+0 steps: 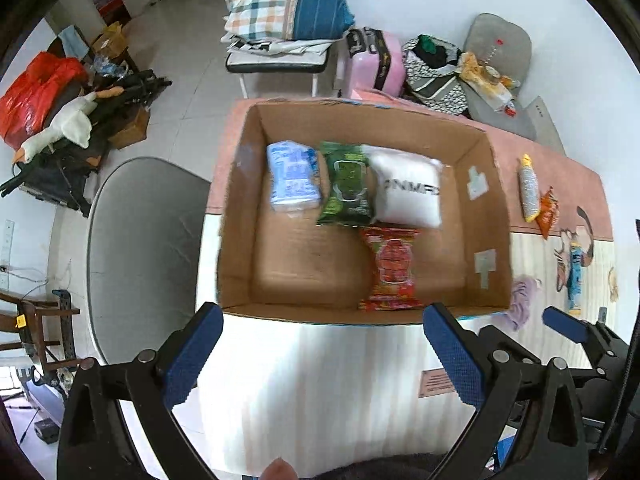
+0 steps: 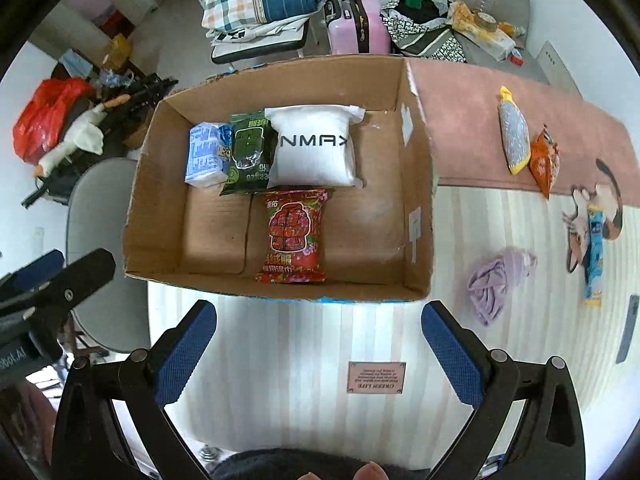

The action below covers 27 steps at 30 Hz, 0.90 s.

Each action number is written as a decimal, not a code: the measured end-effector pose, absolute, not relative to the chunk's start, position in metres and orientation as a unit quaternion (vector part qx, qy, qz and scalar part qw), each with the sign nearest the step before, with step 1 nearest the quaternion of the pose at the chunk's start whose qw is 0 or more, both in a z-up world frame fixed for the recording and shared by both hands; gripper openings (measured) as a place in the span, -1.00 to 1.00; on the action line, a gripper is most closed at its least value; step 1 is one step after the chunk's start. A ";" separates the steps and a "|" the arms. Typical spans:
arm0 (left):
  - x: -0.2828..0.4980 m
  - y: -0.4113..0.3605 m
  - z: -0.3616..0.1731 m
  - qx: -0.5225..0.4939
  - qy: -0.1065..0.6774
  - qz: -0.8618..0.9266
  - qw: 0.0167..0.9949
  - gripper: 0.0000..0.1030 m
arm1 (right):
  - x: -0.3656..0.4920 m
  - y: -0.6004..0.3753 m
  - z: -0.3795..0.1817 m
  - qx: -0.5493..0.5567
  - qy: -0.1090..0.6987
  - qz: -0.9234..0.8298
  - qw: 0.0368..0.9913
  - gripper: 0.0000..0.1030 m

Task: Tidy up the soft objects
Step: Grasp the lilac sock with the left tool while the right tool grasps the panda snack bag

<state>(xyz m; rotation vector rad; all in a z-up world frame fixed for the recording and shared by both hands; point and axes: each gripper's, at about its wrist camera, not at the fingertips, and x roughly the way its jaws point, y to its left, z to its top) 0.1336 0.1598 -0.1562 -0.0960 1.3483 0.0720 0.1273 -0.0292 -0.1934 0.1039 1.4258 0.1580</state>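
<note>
Start with the cardboard box (image 2: 416, 184): it sits on the surface (image 2: 304, 344) straight ahead of you, and four soft packs already lie in it. Along its far side, left to right, are a white pouch with black lettering (image 2: 314, 148) at the right end, a green pack (image 2: 248, 152) touching it, and a blue-and-white pack (image 2: 204, 154) at the left. A red pack (image 2: 294, 236) lies nearer you, its long axis running from you toward the far wall.

What is left lies out on the surface to the right of the box, well apart from it. The nearest piece is a crumpled lilac cloth (image 2: 496, 284), just off the box's near right corner. Beyond it, a blue tube-shaped packet (image 2: 594, 256) lies with its long axis pointing away from you. Farther back, on the pink part of the cover, a silver-and-yellow pack (image 2: 512, 136) and a small orange bag (image 2: 544, 160) lie side by side, both angled lengthwise away from you.

Your right tongs (image 2: 320, 344) are spread wide and hold nothing; your left tongs (image 1: 324, 344) are likewise spread and empty. Everything loose lies to the right, so the right hand looks the nearer one, with the cloth ahead and to its right.
</note>
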 end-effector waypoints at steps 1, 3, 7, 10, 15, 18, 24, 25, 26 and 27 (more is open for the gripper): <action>0.133 0.154 -0.154 -0.038 0.622 0.033 0.781 0.99 | 0.126 -0.036 -0.193 0.056 0.652 0.071 0.753 1.00; 0.138 0.131 -0.148 -0.009 0.615 0.026 0.788 0.99 | 0.124 -0.057 -0.190 0.081 0.651 0.063 0.752 1.00; 0.158 0.071 -0.143 0.060 0.608 -0.005 0.792 0.99 | 0.119 -0.118 -0.191 0.124 0.655 0.027 0.745 1.00; 0.172 0.021 -0.148 0.097 0.606 -0.035 0.789 0.99 | 0.114 -0.183 -0.193 0.153 0.656 -0.019 0.739 1.00; 0.189 -0.088 -0.195 0.155 0.640 -0.126 0.742 0.99 | 0.105 -0.305 -0.203 0.186 0.653 -0.111 0.726 1.00; 0.194 -0.145 -0.241 0.182 0.672 -0.168 0.697 0.99 | 0.105 -0.358 -0.218 0.198 0.659 -0.139 0.712 1.00; 0.202 -0.208 -0.346 0.210 0.752 -0.187 0.597 0.91 | 0.132 -0.414 -0.245 0.214 0.678 -0.114 0.694 1.00; 0.203 -0.213 -0.360 0.216 0.760 -0.182 0.586 0.91 | 0.139 -0.417 -0.250 0.216 0.681 -0.105 0.692 1.00; 0.203 -0.216 -0.374 0.220 0.768 -0.178 0.574 0.91 | 0.148 -0.420 -0.255 0.220 0.683 -0.095 0.690 1.00; 0.203 -0.218 -0.385 0.220 0.776 -0.175 0.565 0.85 | 0.159 -0.421 -0.260 0.221 0.686 -0.085 0.688 1.00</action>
